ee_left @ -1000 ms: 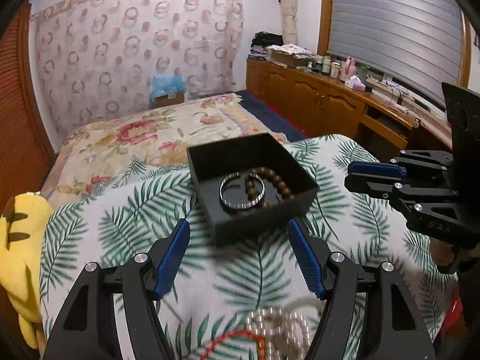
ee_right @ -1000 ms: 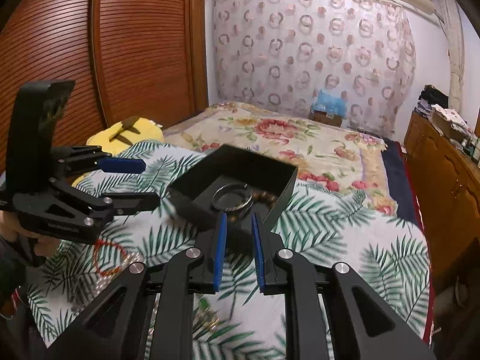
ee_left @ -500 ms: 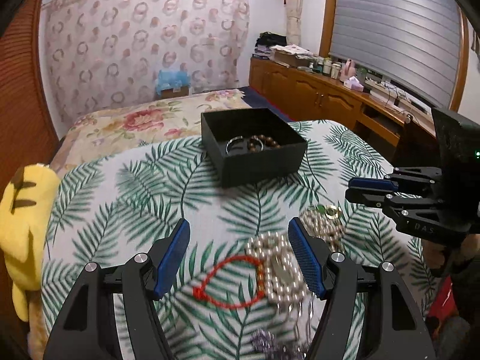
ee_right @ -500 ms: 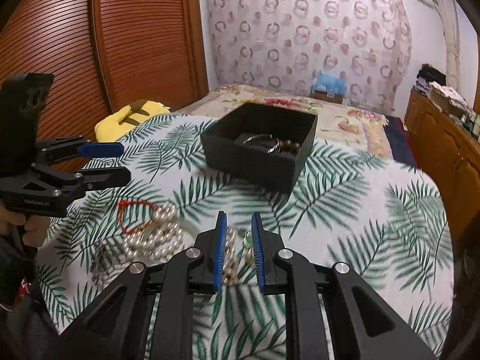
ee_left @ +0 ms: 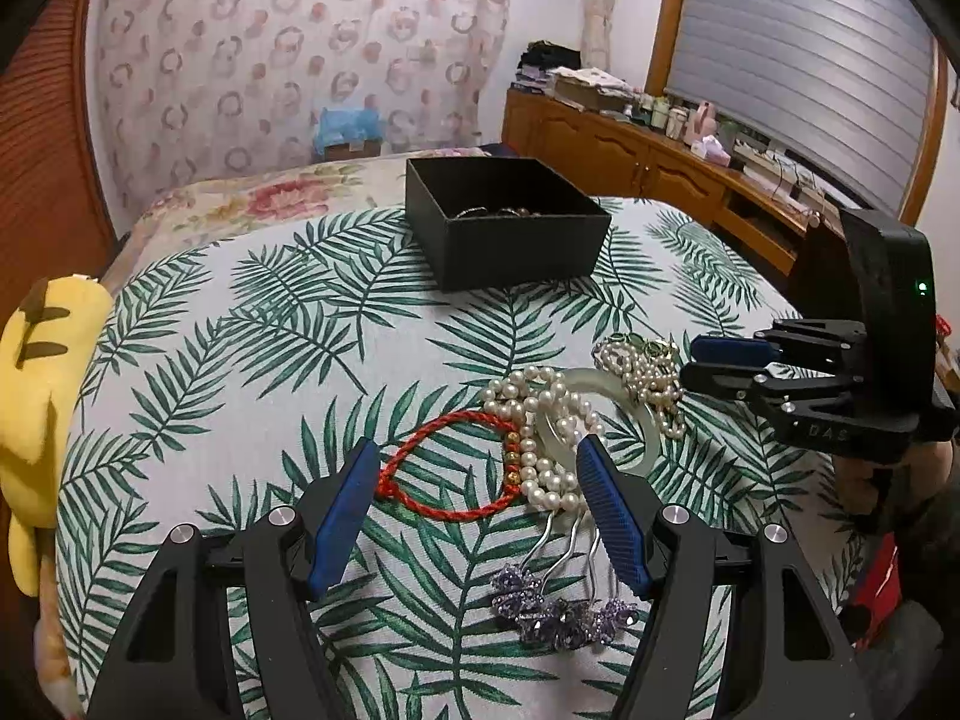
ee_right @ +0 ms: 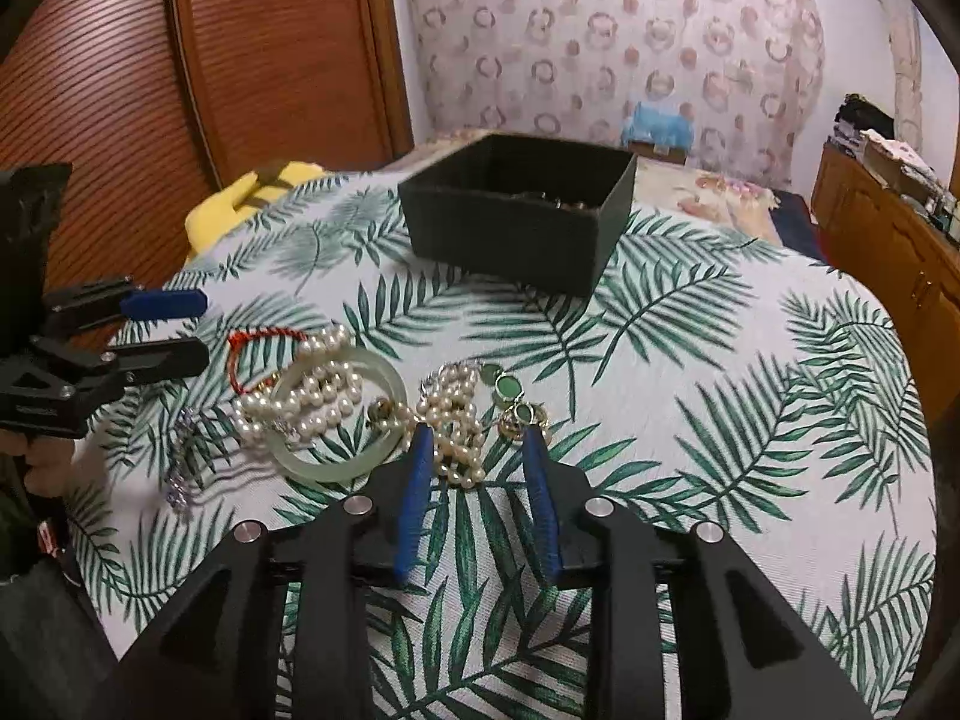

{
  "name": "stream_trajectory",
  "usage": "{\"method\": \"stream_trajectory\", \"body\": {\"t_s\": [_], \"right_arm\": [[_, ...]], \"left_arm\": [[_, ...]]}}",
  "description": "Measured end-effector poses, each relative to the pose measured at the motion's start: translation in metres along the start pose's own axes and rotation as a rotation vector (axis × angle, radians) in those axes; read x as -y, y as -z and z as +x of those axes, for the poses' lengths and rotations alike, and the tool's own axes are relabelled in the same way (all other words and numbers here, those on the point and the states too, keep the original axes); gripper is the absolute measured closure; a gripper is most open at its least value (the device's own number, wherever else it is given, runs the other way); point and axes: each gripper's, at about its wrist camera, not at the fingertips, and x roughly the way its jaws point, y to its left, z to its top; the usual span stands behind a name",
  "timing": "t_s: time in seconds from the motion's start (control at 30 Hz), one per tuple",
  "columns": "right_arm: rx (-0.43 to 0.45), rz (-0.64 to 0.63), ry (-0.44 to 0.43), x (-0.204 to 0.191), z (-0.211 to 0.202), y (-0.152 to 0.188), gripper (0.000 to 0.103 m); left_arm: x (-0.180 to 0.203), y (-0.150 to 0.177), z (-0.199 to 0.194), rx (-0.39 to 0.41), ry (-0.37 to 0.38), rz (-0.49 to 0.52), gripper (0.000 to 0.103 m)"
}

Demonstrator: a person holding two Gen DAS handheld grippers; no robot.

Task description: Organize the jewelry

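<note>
jewelry (ee_left: 558,456) lies loose near black box (ee_left: 504,222).

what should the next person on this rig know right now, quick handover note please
Left gripper: open, empty, poised over the red cord bracelet and big pearl strand.
Right gripper: jaws have just been opening, nothing gripped, small pearl strand lying between the tips.
Black box at the far side of the leaf-print cloth already holds a couple of bracelets.
Left to box: red cord bracelet, both pearl strands, jade bangle, green-stone pieces, purple hair comb.
</note>
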Motion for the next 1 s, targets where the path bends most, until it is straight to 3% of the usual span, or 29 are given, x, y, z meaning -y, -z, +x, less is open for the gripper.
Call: {"method": "stream_trajectory", "body": {"t_s": [0.3, 0.33, 0.43, 0.5, 0.53, 0.7, 0.77, 1.0], "right_arm": [[-0.048, 0.013, -0.037, 0.003, 0.015, -0.004, 0.068], [-0.049, 0.005, -0.032, 0.002, 0.015, -0.004, 0.069], [-0.053, 0.003, -0.063, -0.001, 0.014, -0.003, 0.088], [-0.046, -0.013, -0.054, -0.005, 0.013, -0.002, 0.091], [-0.042, -0.017, -0.057, -0.006, 0.012, -0.001, 0.097], [-0.014, -0.029, -0.010, -0.007, 0.002, 0.001, 0.098], [0.000, -0.031, 0.000, -0.005, -0.003, 0.001, 0.098], [0.028, -0.030, 0.001, -0.003, -0.015, 0.000, 0.097]], "left_arm": [[0.010, -0.003, 0.007, -0.007, 0.011, 0.017, 0.038], [0.011, -0.003, 0.008, -0.008, 0.011, 0.019, 0.038], [0.013, -0.003, 0.011, -0.015, 0.009, 0.019, 0.038], [0.012, -0.003, 0.013, -0.019, 0.007, 0.019, 0.038], [0.012, -0.003, 0.014, -0.022, 0.005, 0.020, 0.038], [0.012, -0.007, 0.021, -0.032, -0.002, 0.032, 0.038], [0.013, -0.010, 0.027, -0.046, 0.017, 0.045, 0.058], [0.025, -0.018, 0.036, -0.047, 0.035, 0.093, 0.063]]}}
